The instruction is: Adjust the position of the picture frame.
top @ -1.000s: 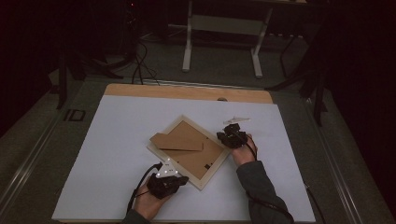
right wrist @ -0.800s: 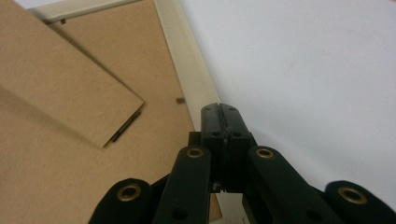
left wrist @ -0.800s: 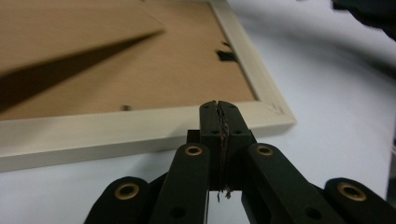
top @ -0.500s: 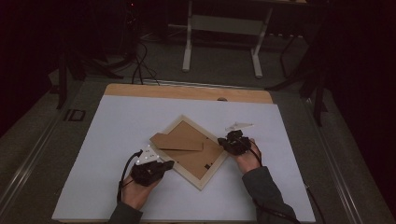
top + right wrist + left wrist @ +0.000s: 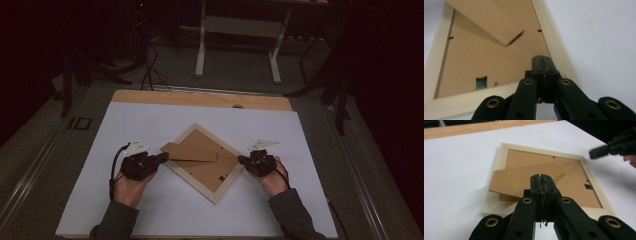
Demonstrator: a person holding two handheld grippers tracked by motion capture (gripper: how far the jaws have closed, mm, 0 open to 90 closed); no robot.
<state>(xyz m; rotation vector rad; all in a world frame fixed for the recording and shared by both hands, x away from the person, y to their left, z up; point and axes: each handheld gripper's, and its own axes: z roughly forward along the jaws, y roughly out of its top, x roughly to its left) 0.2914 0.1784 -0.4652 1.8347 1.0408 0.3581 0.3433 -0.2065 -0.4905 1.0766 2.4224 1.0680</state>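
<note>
A pale wooden picture frame (image 5: 226, 186) lies face down on the white mat, turned like a diamond, its brown backing board (image 5: 207, 170) up. A brown stand flap (image 5: 189, 152) lies across the backing and sticks out past the frame's left corner. My left gripper (image 5: 162, 157) is shut and empty, its tip at that left corner by the flap (image 5: 524, 177). My right gripper (image 5: 241, 160) is shut and empty, its tip at the frame's right corner, over the frame rim (image 5: 554, 42). The left gripper view shows shut jaws (image 5: 541, 176); the right gripper view likewise (image 5: 541, 58).
The white mat (image 5: 150, 125) covers most of the table, with a bare wooden strip (image 5: 200, 97) along the far edge. A small metal hanger (image 5: 481, 82) sits on the backing near the right gripper. Table legs and cables stand on the dark floor beyond.
My left hand has moved left and away from the frame's near edge to its left corner. My right hand has shifted slightly nearer along the frame's right side. The frame has stayed put.
</note>
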